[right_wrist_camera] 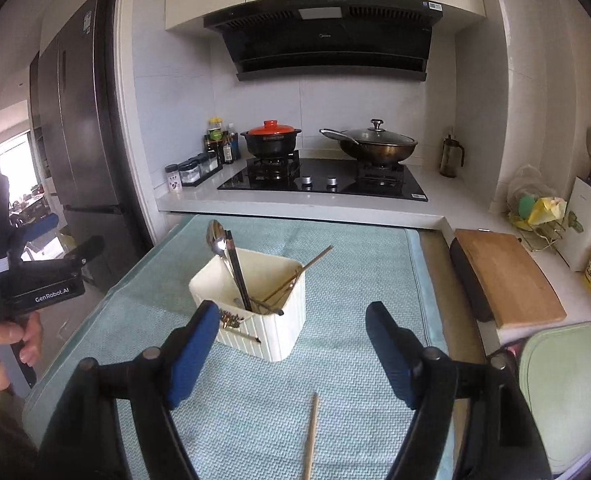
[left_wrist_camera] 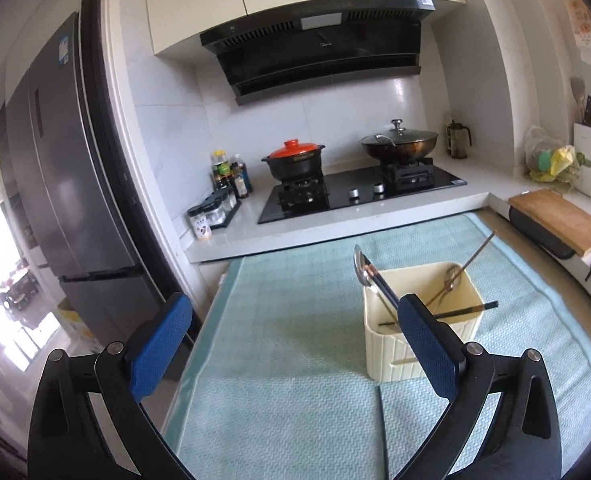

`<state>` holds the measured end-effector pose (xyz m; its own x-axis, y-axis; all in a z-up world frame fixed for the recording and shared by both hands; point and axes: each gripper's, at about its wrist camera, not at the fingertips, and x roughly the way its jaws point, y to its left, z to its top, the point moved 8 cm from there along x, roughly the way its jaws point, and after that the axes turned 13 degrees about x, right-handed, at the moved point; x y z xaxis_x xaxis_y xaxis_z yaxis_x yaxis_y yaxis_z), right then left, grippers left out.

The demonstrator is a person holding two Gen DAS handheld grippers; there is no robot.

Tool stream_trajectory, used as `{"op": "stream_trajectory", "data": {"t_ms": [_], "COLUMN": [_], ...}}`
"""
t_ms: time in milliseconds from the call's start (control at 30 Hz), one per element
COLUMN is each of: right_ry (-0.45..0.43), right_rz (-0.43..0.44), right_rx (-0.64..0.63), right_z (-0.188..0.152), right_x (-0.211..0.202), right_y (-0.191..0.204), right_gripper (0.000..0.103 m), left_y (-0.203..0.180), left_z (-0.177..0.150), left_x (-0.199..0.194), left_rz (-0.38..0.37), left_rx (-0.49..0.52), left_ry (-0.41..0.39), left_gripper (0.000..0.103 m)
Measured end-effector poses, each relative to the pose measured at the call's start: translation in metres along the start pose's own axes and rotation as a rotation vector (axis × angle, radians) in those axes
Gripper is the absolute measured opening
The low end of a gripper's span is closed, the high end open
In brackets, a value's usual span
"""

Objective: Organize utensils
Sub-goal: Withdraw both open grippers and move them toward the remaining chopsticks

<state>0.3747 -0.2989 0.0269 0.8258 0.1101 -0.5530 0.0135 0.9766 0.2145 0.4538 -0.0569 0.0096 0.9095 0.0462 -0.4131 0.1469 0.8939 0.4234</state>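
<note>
A cream ribbed utensil box (left_wrist_camera: 419, 344) (right_wrist_camera: 255, 320) stands on a light blue mat (left_wrist_camera: 287, 320) (right_wrist_camera: 355, 272). In it lean a steel spoon (left_wrist_camera: 360, 268) (right_wrist_camera: 216, 238), dark chopsticks (left_wrist_camera: 467, 310) (right_wrist_camera: 239, 276) and thin brass-coloured chopsticks (left_wrist_camera: 475, 256) (right_wrist_camera: 307, 268). One wooden chopstick (right_wrist_camera: 311, 436) lies loose on the mat in the right wrist view, just in front of my right gripper (right_wrist_camera: 295, 354), which is open and empty. My left gripper (left_wrist_camera: 295, 344) is open and empty, to the left of the box. It also shows in the right wrist view (right_wrist_camera: 43, 276), held off the mat's left edge.
A gas hob (left_wrist_camera: 359, 196) with a red-lidded pot (left_wrist_camera: 293, 160) and a lidded wok (left_wrist_camera: 399, 144) sits behind the mat. Spice jars (left_wrist_camera: 215, 208) stand left of it. A wooden cutting board (right_wrist_camera: 503, 276) and a green lid (right_wrist_camera: 567, 392) lie right. A fridge (left_wrist_camera: 67, 184) stands left.
</note>
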Motion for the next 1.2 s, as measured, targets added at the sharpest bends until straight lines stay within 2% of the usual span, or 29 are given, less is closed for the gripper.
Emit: {"op": "stream_trajectory", "data": {"t_ms": [233,400,533,667,800,900,1000,1100,1200], "right_ry": [0.008,0.026,0.032,0.062,0.127,0.227,0.311,0.356,0.389], "right_rz": [0.005,0.002,-0.016,-0.049,-0.067,-0.074,-0.067,-0.083,-0.071], "right_rx": [0.003,0.005,0.029,0.058,0.082,0.104,0.096,0.06,0.084], "right_z": [-0.023,-0.038,-0.051,-0.071,-0.096,-0.12,-0.147,-0.171,-0.189], "right_x": [-0.022,-0.025,-0.029,-0.029,-0.021,-0.004,0.008,0.016,0.025], "right_y": [0.001,-0.002,-0.017,-0.042,-0.067,-0.08,-0.084,-0.083,-0.083], "right_gripper": [0.077,0.077,0.077,0.077,0.077,0.077,0.077,0.077,0.077], "left_y": [0.001,0.002,0.005,0.01,0.004,-0.01,-0.025,-0.048,-0.075], "left_z": [-0.007,-0.015,-0.042,-0.086,-0.136,-0.169,-0.191,-0.208,-0.218], "left_x": [-0.033,-0.036,-0.032,-0.023,-0.009,-0.003,-0.007,-0.011,-0.012], "left_rz": [0.001,-0.016,-0.057,-0.101,-0.176,-0.268,-0.34,-0.421,-0.471], "left_rx": [0.001,-0.012,-0.049,-0.087,-0.127,-0.144,-0.136,-0.13,-0.12], "left_ry": [-0.008,0.019,0.074,0.158,0.26,0.322,0.339,0.357,0.37], "left_gripper": [0.103,0.103,0.103,0.103,0.103,0.102,0.102,0.102,0.102]}}
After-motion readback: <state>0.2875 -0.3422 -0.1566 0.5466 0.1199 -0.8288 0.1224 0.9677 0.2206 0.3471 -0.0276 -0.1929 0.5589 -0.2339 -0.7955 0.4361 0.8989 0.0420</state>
